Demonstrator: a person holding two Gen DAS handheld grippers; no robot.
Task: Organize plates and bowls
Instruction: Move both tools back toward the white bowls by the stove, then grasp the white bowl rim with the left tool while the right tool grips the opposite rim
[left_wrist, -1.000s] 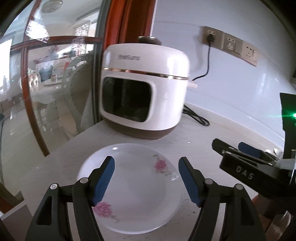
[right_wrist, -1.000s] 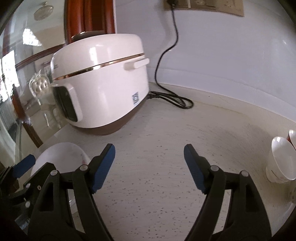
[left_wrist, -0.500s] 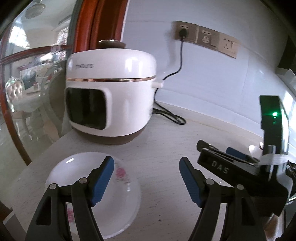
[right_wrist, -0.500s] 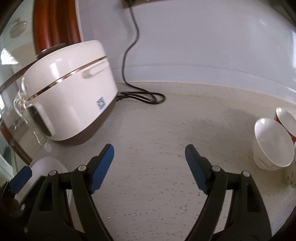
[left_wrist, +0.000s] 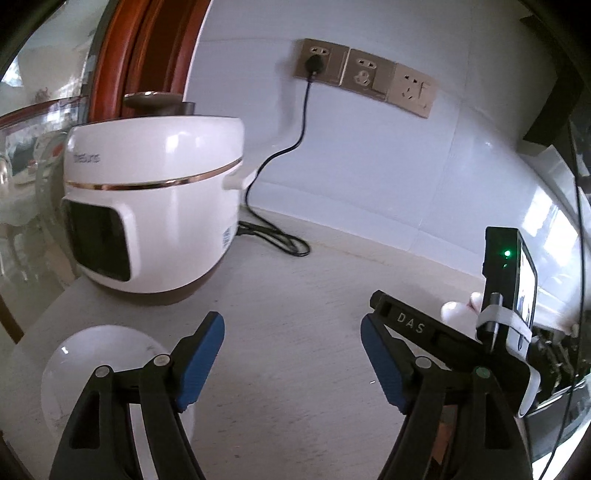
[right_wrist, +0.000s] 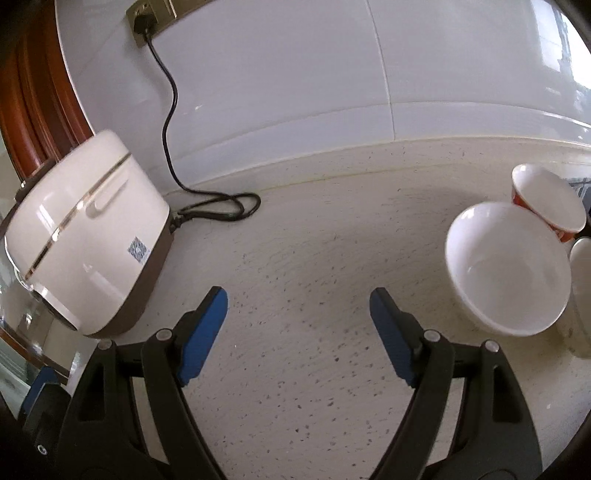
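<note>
Fingers of left gripper (left_wrist: 291, 354) and right gripper (right_wrist: 298, 325) spread wide, holding nothing, above speckled countertop (right_wrist: 314, 258). White plate (left_wrist: 96, 354) lies near left, partly under left gripper. White bowl (right_wrist: 508, 269) sits far right, touching red-sided bowl (right_wrist: 546, 199) behind. Rice cooker (left_wrist: 151, 206) stands far left, cord (left_wrist: 295, 147) plugged into wall socket (left_wrist: 321, 62).

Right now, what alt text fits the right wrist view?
The open right tool hovers over a speckled countertop, holding nothing. A white bowl sits to its right before a red-sided bowl; a plugged-in rice cooker stands left.
</note>
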